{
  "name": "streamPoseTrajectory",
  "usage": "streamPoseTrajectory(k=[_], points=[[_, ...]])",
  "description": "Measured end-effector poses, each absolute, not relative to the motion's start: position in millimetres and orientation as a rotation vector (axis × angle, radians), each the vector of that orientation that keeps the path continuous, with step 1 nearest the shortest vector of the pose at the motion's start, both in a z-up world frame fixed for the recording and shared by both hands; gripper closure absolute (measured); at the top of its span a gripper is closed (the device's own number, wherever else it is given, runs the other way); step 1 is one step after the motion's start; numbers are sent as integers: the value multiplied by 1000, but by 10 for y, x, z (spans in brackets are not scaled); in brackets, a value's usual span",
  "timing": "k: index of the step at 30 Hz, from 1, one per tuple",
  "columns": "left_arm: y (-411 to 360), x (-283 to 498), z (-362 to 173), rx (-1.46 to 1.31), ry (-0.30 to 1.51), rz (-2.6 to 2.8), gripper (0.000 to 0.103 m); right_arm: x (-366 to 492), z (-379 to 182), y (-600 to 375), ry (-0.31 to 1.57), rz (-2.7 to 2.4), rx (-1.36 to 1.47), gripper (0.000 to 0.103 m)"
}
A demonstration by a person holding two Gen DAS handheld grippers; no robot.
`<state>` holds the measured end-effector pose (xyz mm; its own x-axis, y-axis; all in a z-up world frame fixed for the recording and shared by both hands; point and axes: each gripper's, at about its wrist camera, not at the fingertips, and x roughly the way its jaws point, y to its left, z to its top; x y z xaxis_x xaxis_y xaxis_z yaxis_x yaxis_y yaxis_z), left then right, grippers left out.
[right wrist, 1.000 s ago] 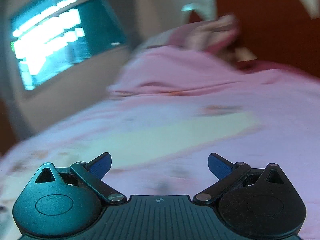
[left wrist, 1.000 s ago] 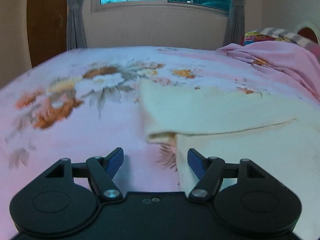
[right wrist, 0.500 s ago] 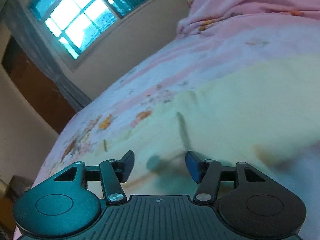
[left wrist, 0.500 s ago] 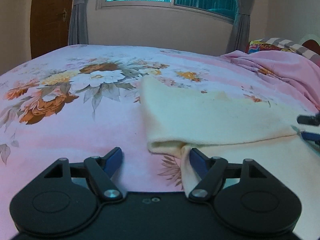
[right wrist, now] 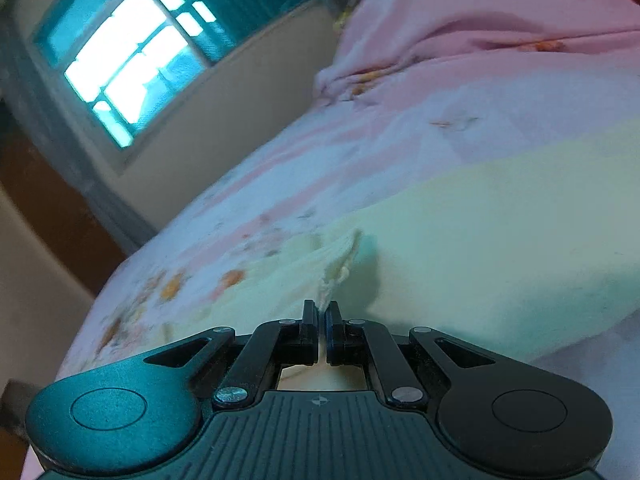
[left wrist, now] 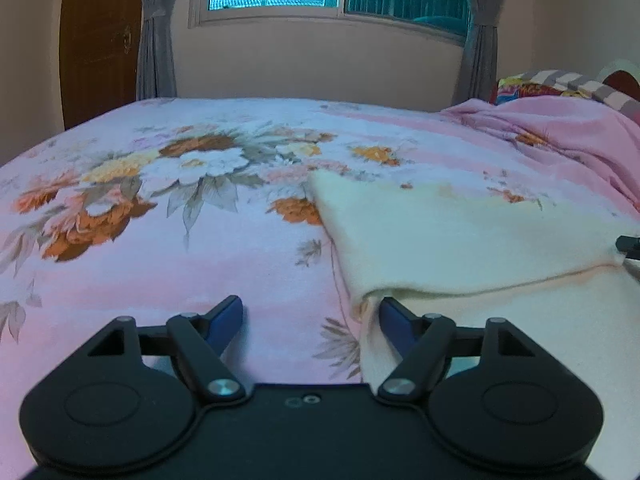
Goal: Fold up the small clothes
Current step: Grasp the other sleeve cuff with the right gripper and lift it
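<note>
Since a sec ago our right gripper (right wrist: 322, 316) swung over to the cream cloth (left wrist: 460, 240) on the bed (left wrist: 160, 248); its jaws have just been closing and now pinch the cloth's edge. Left gripper (left wrist: 310, 314) is open beside the near fold corner, holding nothing. One fold looks done; more left, we reckon.

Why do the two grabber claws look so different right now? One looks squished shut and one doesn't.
The right gripper is pinched shut on a raised fold of the cream cloth; the left gripper stands wide open and grips nothing. The right one's jaws have just been closing with cloth between them; the left one's fingers sit apart, one beside the cloth's folded edge. Both are black and point at the same cloth on the flowered bedsheet.
</note>
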<state>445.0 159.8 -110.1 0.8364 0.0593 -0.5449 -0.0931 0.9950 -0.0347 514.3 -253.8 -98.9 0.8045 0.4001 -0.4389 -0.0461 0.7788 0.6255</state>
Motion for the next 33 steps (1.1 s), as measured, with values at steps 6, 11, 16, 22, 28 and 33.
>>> streamPoseTrajectory(k=[6, 11, 16, 22, 28, 33], points=[[1926, 4382, -1147, -270, 556, 144, 30, 5189, -997, -2490, 633, 206, 561, 100], [1998, 4187, -979, -319, 469, 150, 29, 5098, -902, -2664, 569, 159, 573, 99], [1794, 4713, -994, -210, 543, 141, 27, 5266, -906, -2644, 626, 188, 488, 90], [1927, 4653, -1063, -202, 606, 209, 28, 4912, -886, -3228, 549, 91, 592, 42], [2058, 4084, -1092, -249, 559, 153, 27, 3908, -951, -4685, 358, -151, 721, 30], [2141, 3867, -1089, -312, 535, 193, 27, 3531, -1156, -5643, 331, -354, 924, 46]])
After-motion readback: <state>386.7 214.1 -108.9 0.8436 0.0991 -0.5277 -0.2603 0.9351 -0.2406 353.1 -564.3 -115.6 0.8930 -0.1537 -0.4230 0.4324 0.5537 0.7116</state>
